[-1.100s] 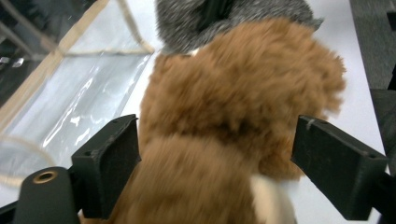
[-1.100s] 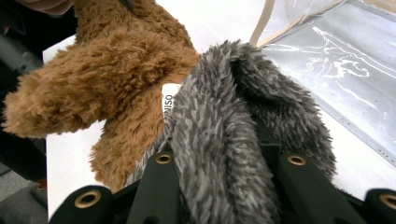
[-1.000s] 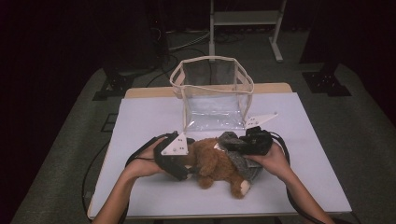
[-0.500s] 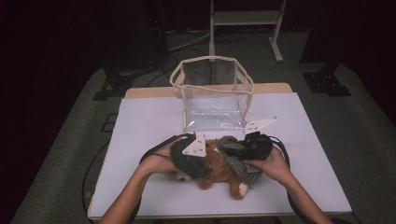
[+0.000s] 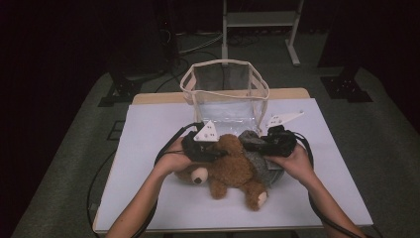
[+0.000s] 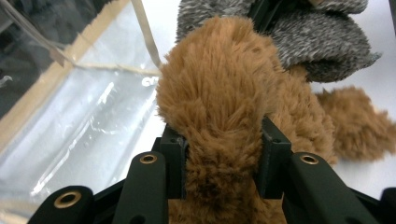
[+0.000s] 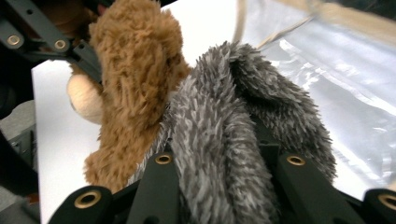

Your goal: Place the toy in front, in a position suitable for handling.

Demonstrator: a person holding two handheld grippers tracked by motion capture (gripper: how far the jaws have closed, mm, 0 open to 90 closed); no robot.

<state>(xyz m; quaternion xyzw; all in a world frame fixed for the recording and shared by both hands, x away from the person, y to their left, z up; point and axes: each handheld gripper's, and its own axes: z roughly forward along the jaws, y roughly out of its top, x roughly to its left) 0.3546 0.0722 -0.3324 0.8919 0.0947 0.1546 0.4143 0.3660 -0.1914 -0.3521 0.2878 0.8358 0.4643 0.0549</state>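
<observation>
left gripper (image 6: 219, 154) clamps brown plush (image 6: 219, 93); right gripper (image 7: 224, 172) clamps grey fur (image 7: 224, 140).

The place looks like a recording studio or lab set up for filming handwork. A white bench (image 5: 148, 148) stands alone on grey carpet (image 5: 79, 148), ringed by darkness. Black stand feet (image 5: 116, 94) sit at the upper left and upper right of the frame, cables (image 5: 193, 42) trail across the floor, and a white metal frame (image 5: 260, 20) stands at the top centre.
</observation>
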